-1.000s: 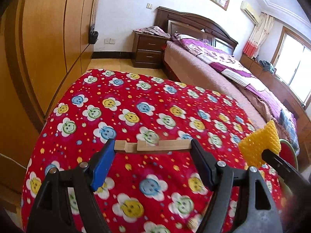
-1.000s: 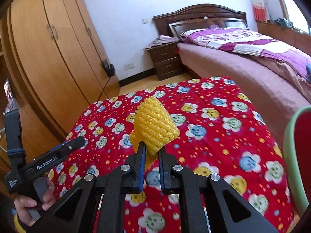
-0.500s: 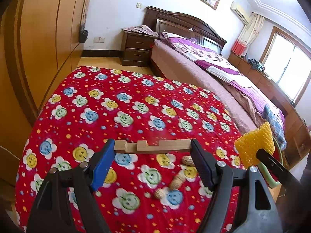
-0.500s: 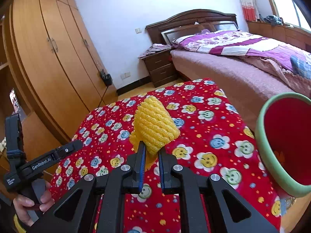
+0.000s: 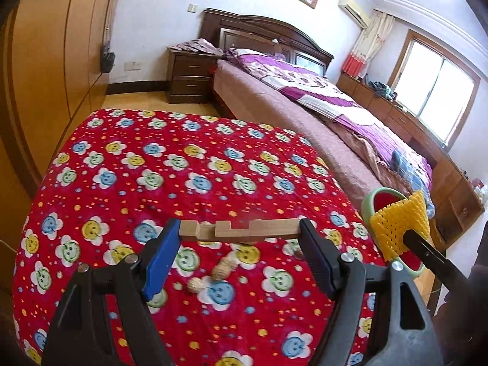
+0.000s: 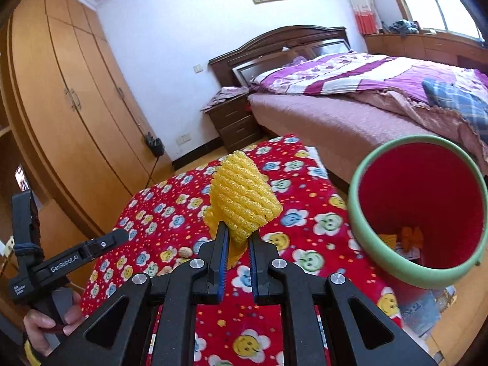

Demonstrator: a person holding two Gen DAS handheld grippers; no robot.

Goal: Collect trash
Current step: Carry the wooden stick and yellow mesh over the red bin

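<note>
Bedroom, red flowered cover [image 5: 189,164] with peanuts [image 5: 213,274] left. My right gripper [image 6: 238,241] pinches yellow foam netting [image 6: 244,201] beside the bin [image 6: 381,259], ready to drop. Left gripper [image 5: 239,238] clamps a notched wooden piece [image 5: 238,232] endwise, probably bin-bound too.

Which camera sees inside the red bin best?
The right wrist view: the red bin faces the camera, with orange scraps showing at the bottom. The left wrist view shows only part of its rim behind the yellow foam net.

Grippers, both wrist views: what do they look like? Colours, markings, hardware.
Both are black plastic with triangular cut-outs and silver screw heads. On the left gripper and the right gripper, one finger pad looks blue and the other dark and ribbed. From the right wrist view, the left one's side reads "GenRobot.AI" in white and a dark band wraps its upright mount.
</note>
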